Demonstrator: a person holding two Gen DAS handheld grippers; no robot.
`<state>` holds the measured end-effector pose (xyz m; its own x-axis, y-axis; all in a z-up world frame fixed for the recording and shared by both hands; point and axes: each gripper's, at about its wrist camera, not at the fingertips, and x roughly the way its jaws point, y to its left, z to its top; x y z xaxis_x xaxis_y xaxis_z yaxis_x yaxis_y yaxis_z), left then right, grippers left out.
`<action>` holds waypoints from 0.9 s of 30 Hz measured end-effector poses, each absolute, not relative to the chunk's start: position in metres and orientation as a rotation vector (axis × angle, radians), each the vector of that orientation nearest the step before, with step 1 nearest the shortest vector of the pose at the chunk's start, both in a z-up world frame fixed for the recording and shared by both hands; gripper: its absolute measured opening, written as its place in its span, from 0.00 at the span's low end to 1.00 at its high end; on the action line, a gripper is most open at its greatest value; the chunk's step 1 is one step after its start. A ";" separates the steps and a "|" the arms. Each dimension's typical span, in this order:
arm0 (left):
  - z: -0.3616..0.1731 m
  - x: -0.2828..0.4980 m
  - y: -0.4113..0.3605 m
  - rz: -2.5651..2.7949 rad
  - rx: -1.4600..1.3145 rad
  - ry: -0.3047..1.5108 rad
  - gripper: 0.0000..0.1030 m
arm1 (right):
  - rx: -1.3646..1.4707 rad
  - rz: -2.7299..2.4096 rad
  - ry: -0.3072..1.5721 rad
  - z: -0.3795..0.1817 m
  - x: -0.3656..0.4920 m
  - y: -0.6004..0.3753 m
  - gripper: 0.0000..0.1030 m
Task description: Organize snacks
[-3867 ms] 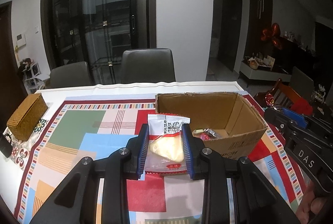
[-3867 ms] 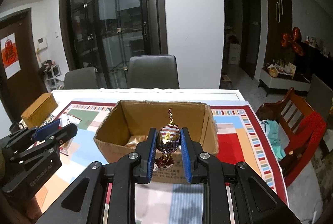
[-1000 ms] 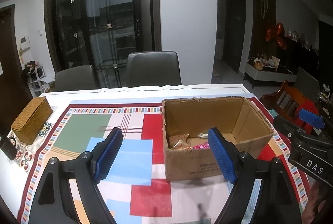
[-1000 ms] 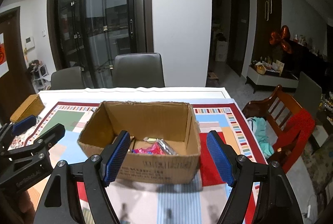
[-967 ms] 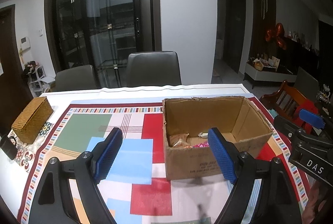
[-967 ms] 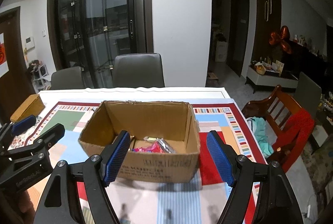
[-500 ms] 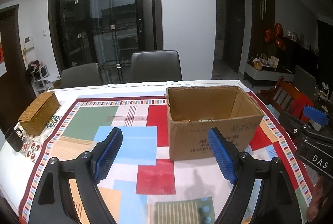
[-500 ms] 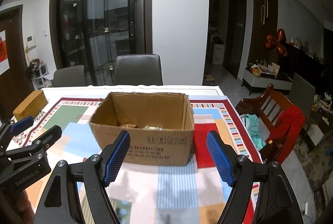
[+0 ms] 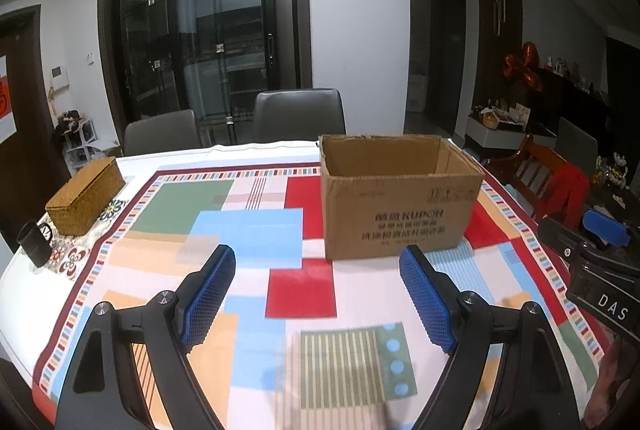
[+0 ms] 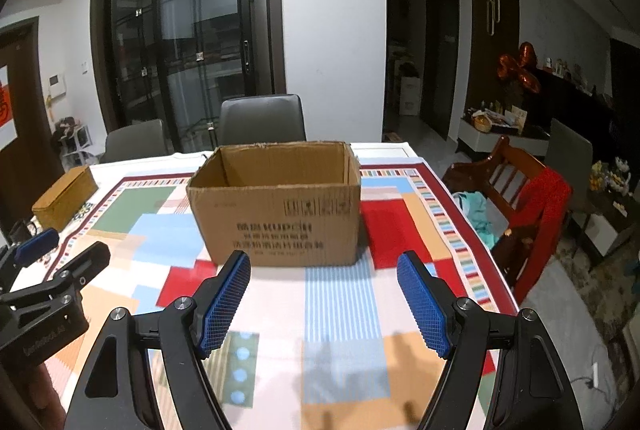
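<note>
Cardboard box [image 9: 400, 198] is sitting open-topped on the patchwork tablecloth [image 9: 248, 238], with both claws hanging released in front of it.

The tablecloth is spreading out under the box on every side, and 2 grey chairs [image 9: 298, 112] are standing behind the box at the far table edge. From these low angles the inside of the box is showing only bare cardboard walls, so its contents cannot be told. The left gripper [image 9: 316, 294] is hovering in front of the box and a little to its left, jaws spread wide with nothing between the blue pads. The right gripper [image 10: 322, 304] is hovering straight in front of the box, also spread wide and holding nothing. A woven basket [image 9: 86, 196] is resting well left of the box, and a dark cup [image 9: 34, 244] is standing nearer than the basket, also far left of the box.
</note>
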<state>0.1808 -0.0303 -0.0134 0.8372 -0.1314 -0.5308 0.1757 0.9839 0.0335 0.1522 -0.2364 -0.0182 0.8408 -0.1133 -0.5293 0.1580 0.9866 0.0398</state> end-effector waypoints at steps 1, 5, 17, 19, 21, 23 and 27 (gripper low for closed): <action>-0.015 0.176 -0.029 -0.161 0.082 0.554 0.82 | 0.082 -0.146 0.554 -0.019 0.148 -0.236 0.75; -0.019 0.158 -0.026 -0.159 0.074 0.556 0.82 | 0.093 -0.147 0.554 -0.023 0.131 -0.234 0.75; -0.034 0.111 -0.013 -0.146 0.066 0.581 0.82 | 0.099 -0.148 0.559 -0.035 0.089 -0.221 0.75; -0.038 0.104 -0.011 -0.141 0.067 0.584 0.82 | 0.094 -0.153 0.560 -0.037 0.080 -0.220 0.75; -0.040 0.098 -0.010 -0.138 0.065 0.587 0.82 | 0.089 -0.160 0.560 -0.040 0.072 -0.219 0.75; -0.043 0.093 -0.009 -0.135 0.056 0.587 0.82 | 0.094 -0.168 0.555 -0.041 0.064 -0.219 0.75; -0.046 0.085 -0.008 -0.131 0.056 0.590 0.82 | 0.107 -0.172 0.554 -0.043 0.056 -0.220 0.75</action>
